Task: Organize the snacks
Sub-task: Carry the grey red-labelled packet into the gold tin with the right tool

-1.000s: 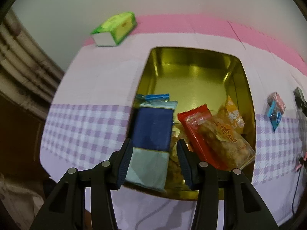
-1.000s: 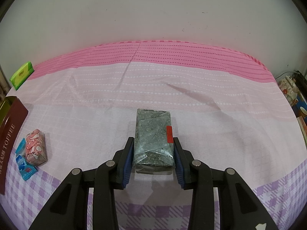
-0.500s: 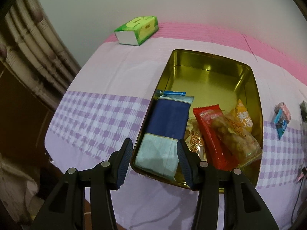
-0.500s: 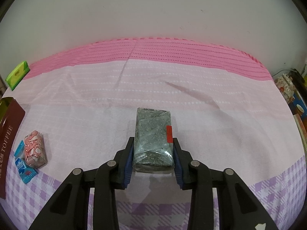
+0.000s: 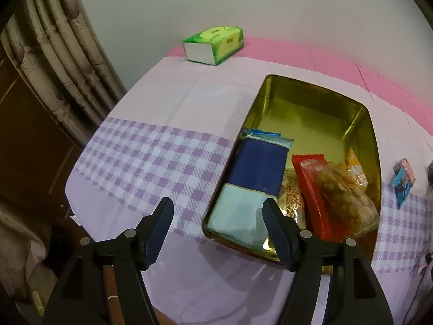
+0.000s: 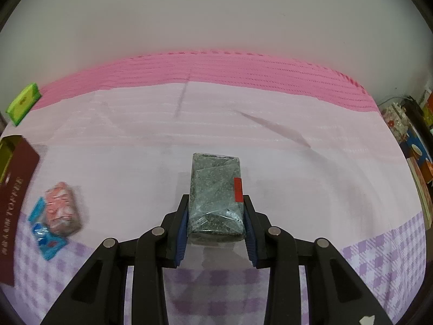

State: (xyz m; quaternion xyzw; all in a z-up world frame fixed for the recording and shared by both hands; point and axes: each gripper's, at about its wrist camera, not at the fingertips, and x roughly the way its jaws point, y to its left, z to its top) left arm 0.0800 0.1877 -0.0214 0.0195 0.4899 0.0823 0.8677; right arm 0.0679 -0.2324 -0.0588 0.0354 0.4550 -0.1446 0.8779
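The left gripper hangs over the near left corner of a gold tin on the desk, its jaws opening and already spread wide, with nothing pinched between them. A blue-and-pale packet lies flat in the tin along its left wall; its pale near end sits just ahead of the right fingertip and partly between the two fingers, free of the pads. Beside it in the tin lie a red packet and a clear bag of brown snacks, which leans across the red one. The far half of the tin is bare metal. A green tissue pack stands well apart at the far edge. The right gripper pinches a clear-wrapped block of dark speckled snack by its long sides, the pads pressed on its near half while its far end juts forward. The block bears a small red label on its right edge. To its left on the desk lie a pink sweet and a blue wrapper, touching each other.
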